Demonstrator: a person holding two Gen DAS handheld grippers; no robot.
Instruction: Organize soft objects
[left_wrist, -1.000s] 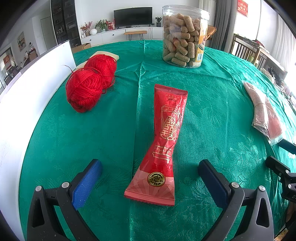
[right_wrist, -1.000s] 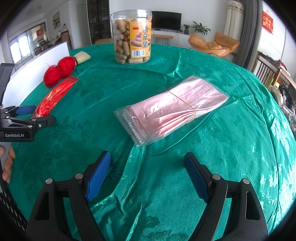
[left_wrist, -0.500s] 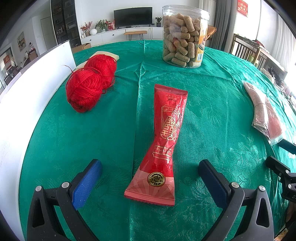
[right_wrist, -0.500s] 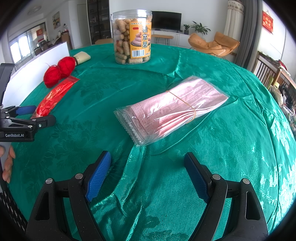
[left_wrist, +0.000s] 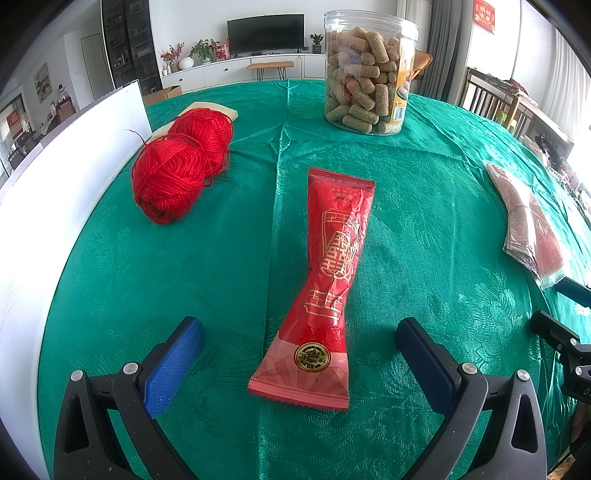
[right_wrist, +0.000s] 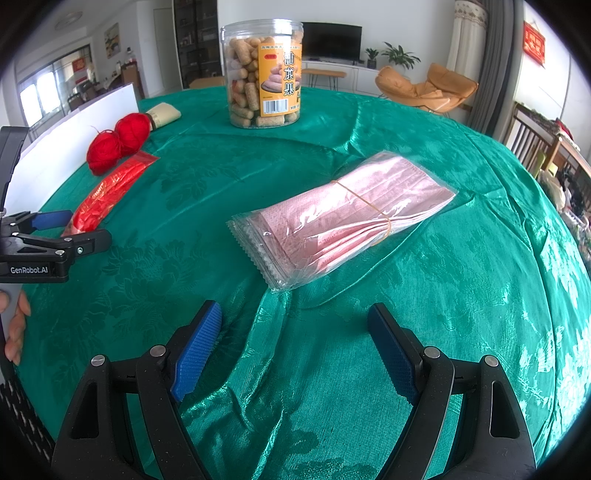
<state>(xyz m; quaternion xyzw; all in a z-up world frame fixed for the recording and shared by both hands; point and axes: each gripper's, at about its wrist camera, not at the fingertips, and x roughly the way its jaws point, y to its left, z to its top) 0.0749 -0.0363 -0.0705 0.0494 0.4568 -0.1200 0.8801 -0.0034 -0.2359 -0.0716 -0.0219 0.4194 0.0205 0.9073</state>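
Left wrist view: clear plastic jar (left_wrist: 370, 70) stood far on the green tablecloth (left_wrist: 221, 258), full of tan snack rolls (left_wrist: 364, 92). Left gripper (left_wrist: 299, 354) was spread wide, empty, with the red foil packet (left_wrist: 328, 280) lying flat between its fingers. Two red yarn balls (left_wrist: 177, 166) sat touching, far left by a white board (left_wrist: 55, 184). Right gripper (right_wrist: 295, 347) was also spread, empty, just near of the clear bag of pink sheets (right_wrist: 343, 218).
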